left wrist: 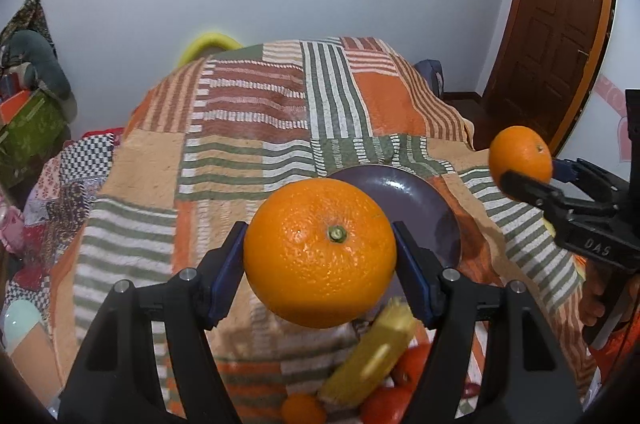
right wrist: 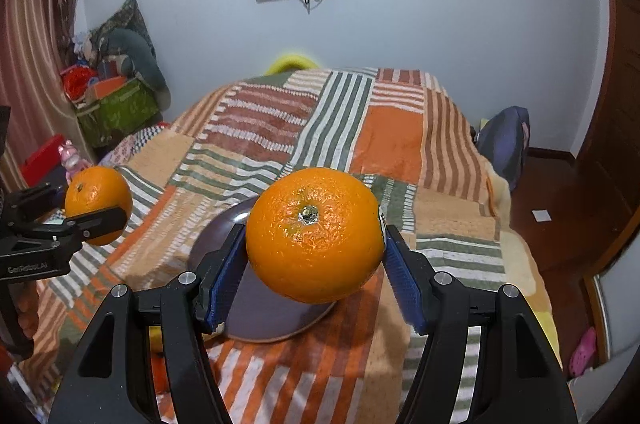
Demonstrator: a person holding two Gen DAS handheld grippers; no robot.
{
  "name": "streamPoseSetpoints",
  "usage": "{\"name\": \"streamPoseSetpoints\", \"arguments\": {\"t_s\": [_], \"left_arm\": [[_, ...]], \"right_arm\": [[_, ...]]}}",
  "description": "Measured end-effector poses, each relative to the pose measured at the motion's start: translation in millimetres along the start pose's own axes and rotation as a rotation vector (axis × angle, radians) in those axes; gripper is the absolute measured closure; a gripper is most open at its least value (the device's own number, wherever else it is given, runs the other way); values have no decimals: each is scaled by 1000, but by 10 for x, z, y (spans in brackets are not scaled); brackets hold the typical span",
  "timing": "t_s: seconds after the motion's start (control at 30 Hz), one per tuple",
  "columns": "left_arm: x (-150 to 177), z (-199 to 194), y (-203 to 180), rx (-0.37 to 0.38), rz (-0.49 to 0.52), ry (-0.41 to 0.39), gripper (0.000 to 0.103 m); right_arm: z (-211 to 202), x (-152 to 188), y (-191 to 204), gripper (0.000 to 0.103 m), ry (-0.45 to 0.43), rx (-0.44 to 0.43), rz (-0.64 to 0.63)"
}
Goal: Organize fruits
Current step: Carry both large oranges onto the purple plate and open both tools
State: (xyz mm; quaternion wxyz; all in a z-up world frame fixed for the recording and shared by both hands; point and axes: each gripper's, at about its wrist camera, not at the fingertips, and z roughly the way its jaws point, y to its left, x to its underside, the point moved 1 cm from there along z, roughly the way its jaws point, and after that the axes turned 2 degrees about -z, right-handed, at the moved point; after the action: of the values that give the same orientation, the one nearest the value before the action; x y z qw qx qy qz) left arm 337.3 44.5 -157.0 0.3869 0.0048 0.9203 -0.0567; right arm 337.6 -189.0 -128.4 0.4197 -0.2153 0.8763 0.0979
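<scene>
**A:** Left wrist cam first. The left gripper (left wrist: 320, 256) is clamped on an orange (left wrist: 320, 252) dead centre of the frame, blue pads (left wrist: 228, 276) pressing both sides, stem end facing the lens. It's held up off the striped blanket (left wrist: 248, 127), with the purple plate (left wrist: 416, 199) just behind it. At the bottom edge there's a blurry yellow fruit (left wrist: 372, 360) and some smaller orange-red fruit (left wrist: 304, 410), can't tell exactly what.

**B:** And the other hand?

**A:** Same view, right edge: the right gripper (left wrist: 524, 169) comes in from the side, pinching a second orange (left wrist: 520, 155) up in the air.

**B:** Right wrist cam agree?

**A:** Yep. Right gripper (right wrist: 316, 252) is gripping its orange (right wrist: 314, 234) mid-frame, stem toward the camera, hovering over the plate (right wrist: 272, 320). At the left edge the left gripper (right wrist: 98, 207) pokes in roughly level, closed on the first orange (right wrist: 98, 201), above the blanket (right wrist: 392, 131) beside the plate. A hand (right wrist: 24, 308) is partly visible under it, lower left.
</scene>
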Motion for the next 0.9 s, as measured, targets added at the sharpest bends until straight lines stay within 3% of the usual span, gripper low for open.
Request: {"name": "streamPoseSetpoints", "arguments": {"t_s": [0.5, 0.73, 0.9], "left_arm": [[-207, 1001, -26, 27, -18, 152, 34], [-226, 1321, -69, 29, 32, 224, 34], [-202, 1543, -31, 29, -11, 294, 34]], "right_arm": [[827, -66, 31, 40, 112, -29, -64], [1067, 15, 72, 40, 193, -67, -123], [1251, 70, 94, 40, 237, -81, -127]]}}
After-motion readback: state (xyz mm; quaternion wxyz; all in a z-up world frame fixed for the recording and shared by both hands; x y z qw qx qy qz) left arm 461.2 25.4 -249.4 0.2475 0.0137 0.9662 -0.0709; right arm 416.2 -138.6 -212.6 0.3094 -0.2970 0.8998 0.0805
